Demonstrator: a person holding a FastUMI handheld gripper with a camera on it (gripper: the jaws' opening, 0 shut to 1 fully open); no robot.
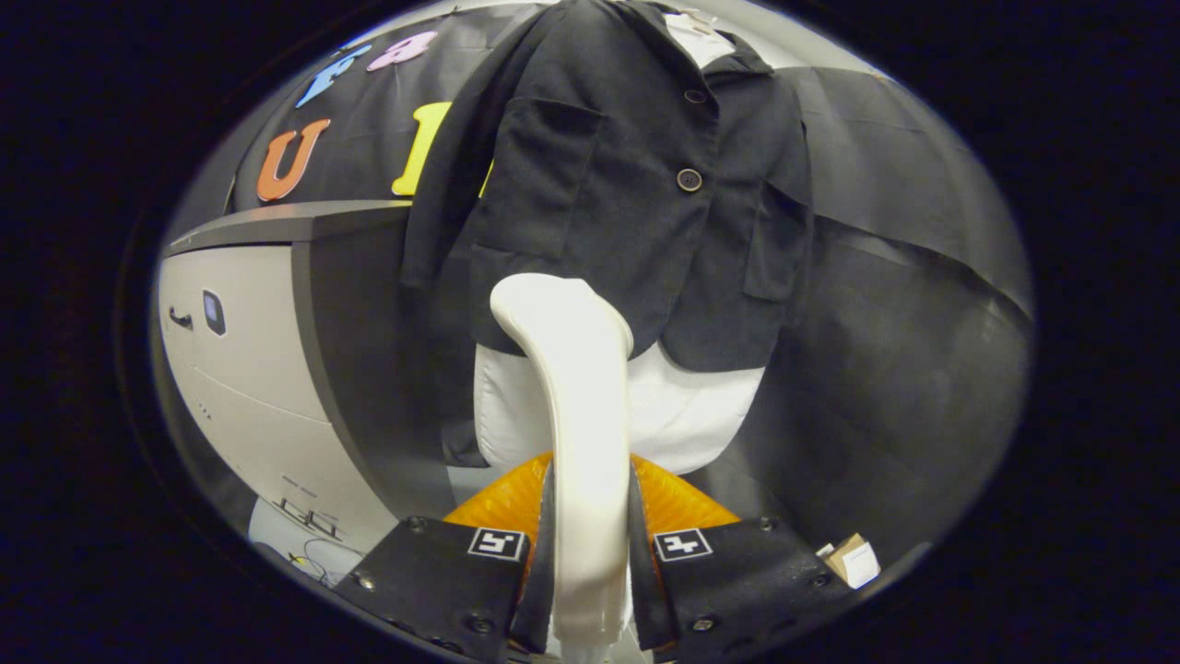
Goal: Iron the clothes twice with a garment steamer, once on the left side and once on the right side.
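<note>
A: Step? tool (590, 544) is pinching the garment steamer (576, 406) by its handle, both fingers (461, 572) pressed on it from either side; steamer head points up toward the jacket (636, 184).

B: Where's the jacket sit?

A: hanging just beyond the steamer, front facing the tool, buttoned; steamer head overlaps the jacket's lower hem, on the side of the button row (690, 180) nearer the white appliance (249, 369); contact or a gap, cannot tell.

B: So a pass is underway?

A: my read: start of a pass on that side; which of the two, cannot say from this.

B: Next move?

A: probably carry the head up along that panel, staying off the button row; then shift across the buttons for the other panel; the flap pocket (544, 175) above the steamer may snag the head.
</note>
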